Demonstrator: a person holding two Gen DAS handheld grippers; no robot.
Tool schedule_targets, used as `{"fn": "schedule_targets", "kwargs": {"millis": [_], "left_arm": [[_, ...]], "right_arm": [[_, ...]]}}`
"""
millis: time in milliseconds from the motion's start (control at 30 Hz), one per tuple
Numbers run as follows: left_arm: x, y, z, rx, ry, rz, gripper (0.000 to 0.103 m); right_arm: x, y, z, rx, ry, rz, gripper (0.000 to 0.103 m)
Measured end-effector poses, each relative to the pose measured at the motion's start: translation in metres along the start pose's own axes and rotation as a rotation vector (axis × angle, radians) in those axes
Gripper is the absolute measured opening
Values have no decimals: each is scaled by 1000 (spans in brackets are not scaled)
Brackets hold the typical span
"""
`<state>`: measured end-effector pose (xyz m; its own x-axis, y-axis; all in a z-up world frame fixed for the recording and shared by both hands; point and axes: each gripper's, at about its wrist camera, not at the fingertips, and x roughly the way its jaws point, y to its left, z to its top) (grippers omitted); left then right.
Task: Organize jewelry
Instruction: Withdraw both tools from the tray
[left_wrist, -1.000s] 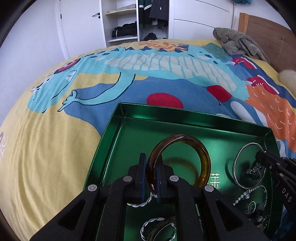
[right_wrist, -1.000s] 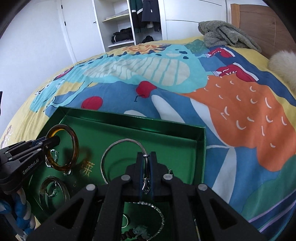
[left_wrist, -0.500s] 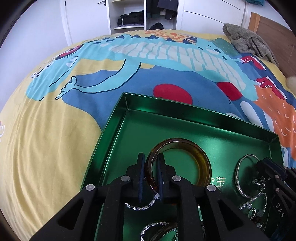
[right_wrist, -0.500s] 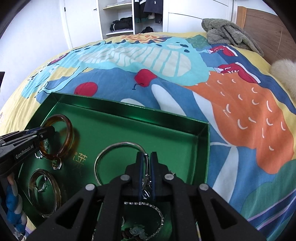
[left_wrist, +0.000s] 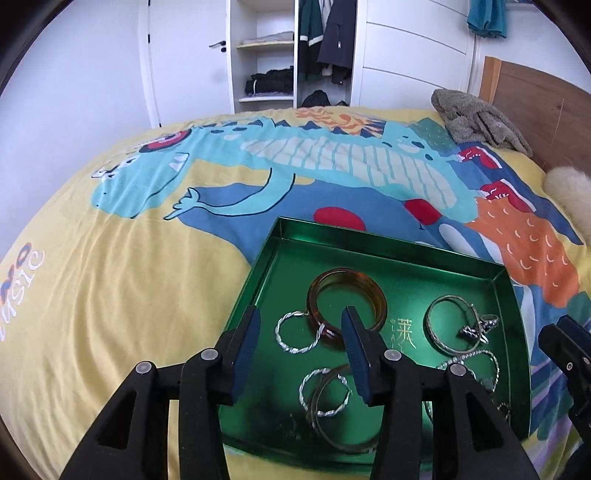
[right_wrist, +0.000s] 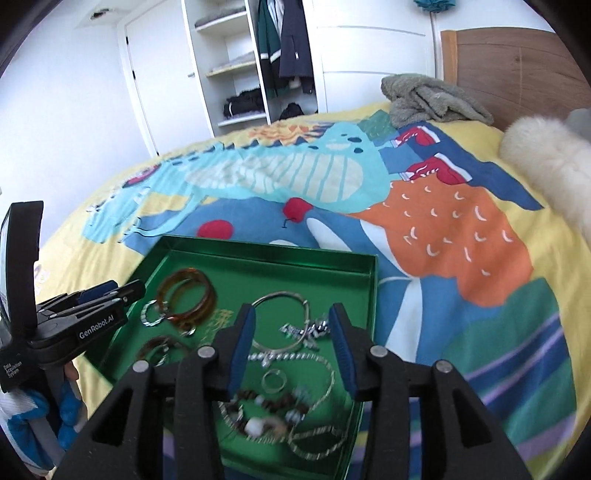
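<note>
Both of your grippers are opening now, and nothing is between the fingers of either one. Your left gripper (left_wrist: 301, 326) hangs above the amber bangle (left_wrist: 347, 301), which lies flat in the green tray (left_wrist: 388, 242) on the bed (left_wrist: 110, 295). Your right gripper (right_wrist: 291, 332) hangs above the silver bangle (right_wrist: 282, 319) with its charm, also lying in the tray. To finish this release well, I think you should lift straight away, so that no finger catches a ring or a chain (right_wrist: 295, 356). The tray walls are low, and the bedspread around is open on the far side and both sides. The two grippers are near each other, so keep them apart when you move.
</note>
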<state>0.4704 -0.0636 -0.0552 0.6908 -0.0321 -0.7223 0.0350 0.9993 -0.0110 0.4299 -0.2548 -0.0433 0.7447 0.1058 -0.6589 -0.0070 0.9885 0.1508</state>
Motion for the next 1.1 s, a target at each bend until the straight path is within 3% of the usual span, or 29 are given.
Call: {"fn": "schedule_targets", "kwargs": {"millis": [133, 367, 433, 800, 1100], "left_arm": [[-52, 11, -26, -10, -61, 22, 60], [-129, 36, -68, -46, -138, 56, 69], [-151, 42, -81, -45, -164, 78, 78], [-237, 58, -153, -22, -205, 108, 85], [-285, 53, -183, -18, -250, 96, 89]], "right_arm": [[-41, 13, -23, -20, -41, -9, 43], [-108, 27, -68, -58, -73, -2, 45], [-126, 30, -79, -66, -83, -3, 46], [-215, 36, -132, -53, -143, 9, 52], [-263, 47, -157, -79, -182, 9, 56]]}}
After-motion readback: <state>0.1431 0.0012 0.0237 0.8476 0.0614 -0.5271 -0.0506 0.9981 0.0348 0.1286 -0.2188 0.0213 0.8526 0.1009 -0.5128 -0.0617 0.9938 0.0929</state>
